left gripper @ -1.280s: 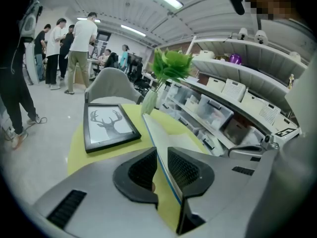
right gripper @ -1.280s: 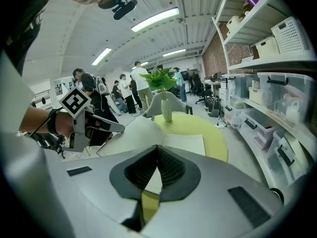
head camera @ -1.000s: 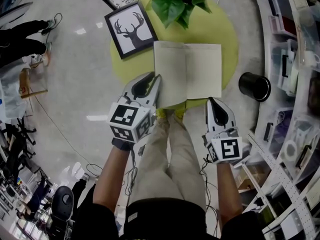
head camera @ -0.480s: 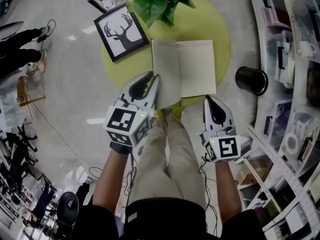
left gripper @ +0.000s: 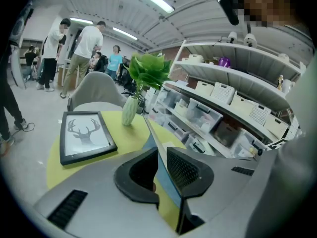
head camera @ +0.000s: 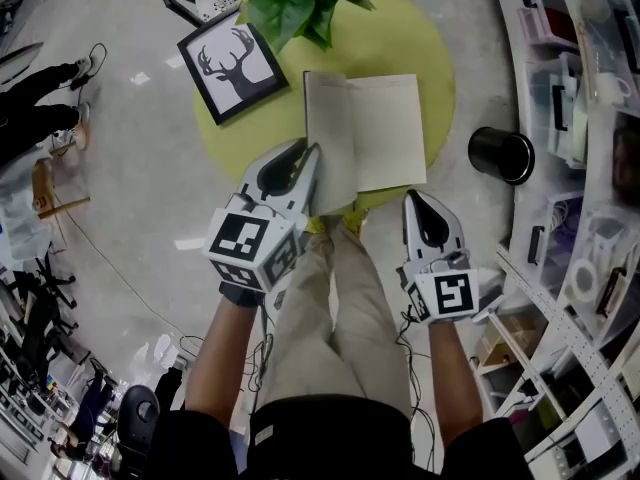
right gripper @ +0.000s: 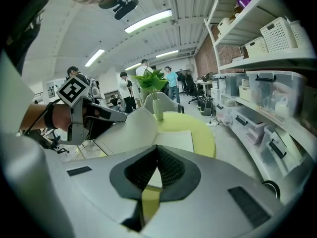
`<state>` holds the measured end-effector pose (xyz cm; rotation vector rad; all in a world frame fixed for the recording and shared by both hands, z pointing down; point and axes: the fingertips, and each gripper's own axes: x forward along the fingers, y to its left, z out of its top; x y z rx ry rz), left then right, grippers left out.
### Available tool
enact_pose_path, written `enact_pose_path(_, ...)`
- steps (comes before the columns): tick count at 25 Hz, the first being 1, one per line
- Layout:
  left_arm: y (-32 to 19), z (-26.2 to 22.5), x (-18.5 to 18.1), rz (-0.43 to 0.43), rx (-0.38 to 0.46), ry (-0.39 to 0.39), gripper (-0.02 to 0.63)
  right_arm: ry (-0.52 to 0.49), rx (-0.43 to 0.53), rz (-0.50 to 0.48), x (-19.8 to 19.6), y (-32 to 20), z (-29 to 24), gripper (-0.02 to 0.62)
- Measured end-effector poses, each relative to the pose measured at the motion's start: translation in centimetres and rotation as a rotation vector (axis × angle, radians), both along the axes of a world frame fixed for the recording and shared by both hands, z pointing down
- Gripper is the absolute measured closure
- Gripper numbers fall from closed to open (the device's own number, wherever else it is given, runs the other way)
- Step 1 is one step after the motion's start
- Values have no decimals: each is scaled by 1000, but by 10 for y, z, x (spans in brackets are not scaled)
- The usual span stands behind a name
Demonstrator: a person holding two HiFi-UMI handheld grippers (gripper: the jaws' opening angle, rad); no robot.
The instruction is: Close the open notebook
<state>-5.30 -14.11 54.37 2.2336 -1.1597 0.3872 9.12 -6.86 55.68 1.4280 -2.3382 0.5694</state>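
The notebook (head camera: 385, 133) lies open on a round yellow-green table (head camera: 440, 58); its right page rests flat. My left gripper (head camera: 312, 158) is shut on the near edge of the left cover (head camera: 328, 158), its jaws closing, and holds that side tilted up. In the left gripper view the cover's blue edge (left gripper: 166, 182) runs between the pads (left gripper: 183, 170). My right gripper (head camera: 416, 201) hangs at the table's near edge, right of the notebook, shut and empty. In the right gripper view (right gripper: 157, 152) the raised cover (right gripper: 131, 128) and flat page (right gripper: 173, 140) lie ahead.
A framed deer picture (head camera: 225, 66) and a potted plant (head camera: 295, 3) stand at the table's far left. A black cup (head camera: 502, 155) sits on the floor to the right, next to shelves of plastic bins (head camera: 590, 118). People (left gripper: 84, 48) stand in the background.
The notebook's left side stands steeper than a second ago, lifted by my left gripper. My right gripper has stayed put.
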Motion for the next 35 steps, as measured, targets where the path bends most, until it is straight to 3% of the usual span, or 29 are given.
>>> enact_pose_path(35,-6,2,66,85,11,51,536,-26,-92,103,32,52,22,595)
